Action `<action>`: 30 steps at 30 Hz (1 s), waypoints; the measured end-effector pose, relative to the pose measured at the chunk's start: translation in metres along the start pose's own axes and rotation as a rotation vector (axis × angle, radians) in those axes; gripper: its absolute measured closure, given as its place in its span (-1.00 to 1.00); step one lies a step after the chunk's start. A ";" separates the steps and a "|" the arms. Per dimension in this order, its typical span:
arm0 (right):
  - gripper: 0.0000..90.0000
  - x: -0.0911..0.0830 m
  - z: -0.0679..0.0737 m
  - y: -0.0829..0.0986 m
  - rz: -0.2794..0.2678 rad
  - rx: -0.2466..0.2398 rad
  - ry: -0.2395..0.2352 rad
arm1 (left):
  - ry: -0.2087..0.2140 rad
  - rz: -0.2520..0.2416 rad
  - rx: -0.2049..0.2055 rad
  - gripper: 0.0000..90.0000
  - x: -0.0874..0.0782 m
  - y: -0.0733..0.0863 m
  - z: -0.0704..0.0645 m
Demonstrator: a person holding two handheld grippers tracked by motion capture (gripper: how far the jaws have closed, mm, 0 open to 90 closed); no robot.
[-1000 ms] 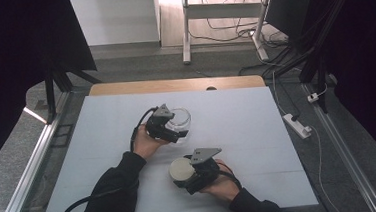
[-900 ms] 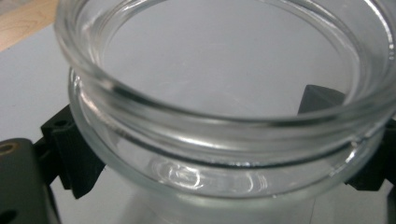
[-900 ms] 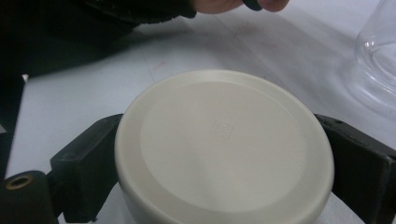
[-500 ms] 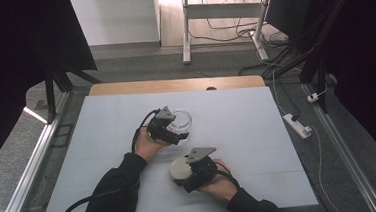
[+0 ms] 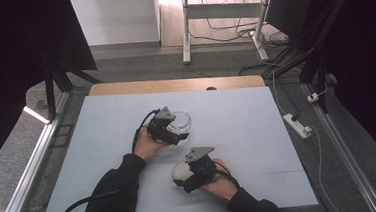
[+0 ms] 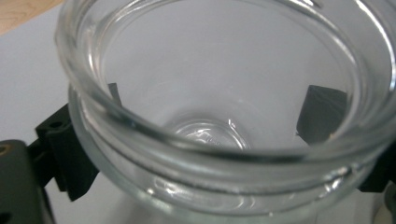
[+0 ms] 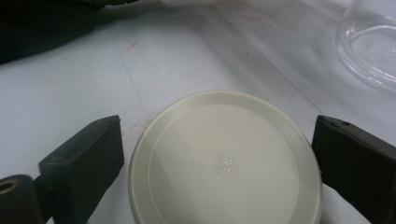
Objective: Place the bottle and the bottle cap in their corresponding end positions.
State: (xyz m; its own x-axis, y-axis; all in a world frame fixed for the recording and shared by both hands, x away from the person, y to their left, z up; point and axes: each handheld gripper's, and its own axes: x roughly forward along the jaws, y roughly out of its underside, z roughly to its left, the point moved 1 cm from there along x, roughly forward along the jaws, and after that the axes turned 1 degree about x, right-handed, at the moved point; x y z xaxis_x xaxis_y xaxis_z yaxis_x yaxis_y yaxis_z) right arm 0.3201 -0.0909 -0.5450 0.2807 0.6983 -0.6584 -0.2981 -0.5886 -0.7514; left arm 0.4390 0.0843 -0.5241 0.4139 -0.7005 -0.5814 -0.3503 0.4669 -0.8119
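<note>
A clear glass jar (image 5: pixel 180 123) sits mid-table, its open mouth facing the left gripper view's camera (image 6: pixel 224 116). My left gripper (image 5: pixel 170 128) is shut on the jar, with a black jaw on each side and the right fingertip (image 6: pixel 322 114) seen through the glass. Nearer the table's front edge lies a round cream lid (image 5: pixel 181 172), flat side up (image 7: pixel 224 163). My right gripper (image 5: pixel 187 175) is closed on the lid. Its fingers (image 7: pixel 84 163) bracket the rim left and right, with only a sliver of table showing at the left one.
The white table top (image 5: pixel 257 126) has free room to the left, right and back. A wooden edge (image 5: pixel 174 85) runs along the far side. A power strip (image 5: pixel 296 125) lies on the floor off the right edge. Part of the jar (image 7: pixel 373 51) appears at the right gripper view's top right.
The right gripper and the lid have shifted slightly left together. The left gripper and the jar have stayed in place.
</note>
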 end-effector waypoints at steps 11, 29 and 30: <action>-1.00 -0.003 -0.003 -0.001 -0.030 0.031 -0.032 | 0.008 -0.006 -0.024 -1.00 -0.007 -0.001 0.001; -1.00 -0.014 -0.001 -0.005 -0.067 0.031 -0.023 | 0.030 0.000 -0.052 -1.00 -0.029 0.004 -0.004; -1.00 -0.015 -0.001 -0.005 -0.069 0.034 -0.025 | 0.029 0.001 -0.054 -1.00 -0.031 0.005 -0.004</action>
State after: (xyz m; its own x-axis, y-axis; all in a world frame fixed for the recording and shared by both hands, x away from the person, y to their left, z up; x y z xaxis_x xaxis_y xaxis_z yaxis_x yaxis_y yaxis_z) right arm 0.3183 -0.0981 -0.5314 0.2786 0.7469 -0.6038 -0.3095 -0.5253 -0.7926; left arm 0.4212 0.1057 -0.5098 0.3894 -0.7159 -0.5795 -0.3957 0.4381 -0.8071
